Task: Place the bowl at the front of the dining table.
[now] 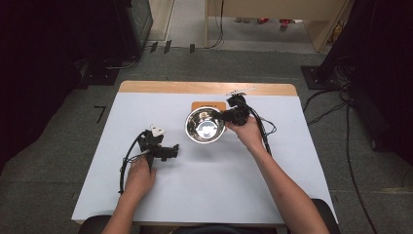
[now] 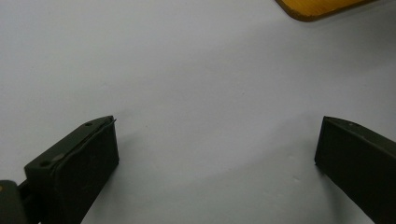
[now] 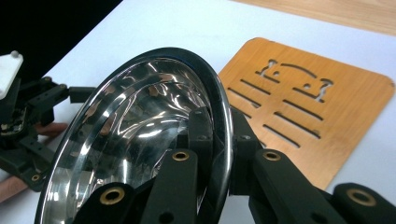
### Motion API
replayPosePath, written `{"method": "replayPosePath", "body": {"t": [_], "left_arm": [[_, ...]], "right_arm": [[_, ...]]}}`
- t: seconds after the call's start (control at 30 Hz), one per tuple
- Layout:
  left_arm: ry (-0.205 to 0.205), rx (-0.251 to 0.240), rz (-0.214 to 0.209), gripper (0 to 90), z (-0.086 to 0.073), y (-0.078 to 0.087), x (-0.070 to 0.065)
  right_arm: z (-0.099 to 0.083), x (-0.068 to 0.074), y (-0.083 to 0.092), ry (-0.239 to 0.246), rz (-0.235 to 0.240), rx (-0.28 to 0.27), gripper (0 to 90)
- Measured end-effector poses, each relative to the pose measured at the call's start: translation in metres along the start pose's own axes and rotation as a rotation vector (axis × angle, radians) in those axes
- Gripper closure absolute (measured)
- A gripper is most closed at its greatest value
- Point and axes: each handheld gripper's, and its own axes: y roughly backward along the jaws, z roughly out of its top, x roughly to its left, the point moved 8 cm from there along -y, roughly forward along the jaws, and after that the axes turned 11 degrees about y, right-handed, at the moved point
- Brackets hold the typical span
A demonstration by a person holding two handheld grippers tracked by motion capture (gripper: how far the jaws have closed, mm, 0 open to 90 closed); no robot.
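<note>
**Right gripper pinches the steel bowl's rim**

The right gripper [image 3: 215, 140] has its jaws clamped on the rim of the steel bowl [image 1: 205, 125] — one jaw inside, one outside. The bowl sits tilted at centre frame in the high view, just below the slotted wooden trivet [image 3: 306, 100]. The left gripper [image 1: 163, 151] rests at lower left on the white table [image 1: 219, 185], jaws spread wide — nothing between them.

The bowl [image 3: 140, 121] is polished, mirror-bright metal. The slotted trivet [image 3: 303, 107] looks like smooth wood. The bench [image 1: 204, 195] wears a matt white cover; the jaws are matt black plastic.
</note>
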Motion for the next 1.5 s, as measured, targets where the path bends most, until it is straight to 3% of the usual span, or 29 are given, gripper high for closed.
{"method": "replayPosePath", "body": {"t": [0.17,1.2,1.5], "left_arm": [[-0.001,0.001,0.001,0.0,0.000,0.000,0.000],[0.000,0.000,0.002,0.0,0.000,0.000,0.000],[0.001,-0.001,0.003,0.0,0.000,0.000,0.000]], "right_arm": [[-0.001,-0.006,0.000,-0.026,-0.002,-0.007,84.1],[-0.001,-0.025,-0.001,-0.044,-0.070,-0.051,84.3],[-0.005,-0.035,-0.004,-0.108,-0.058,-0.058,84.5]]}}
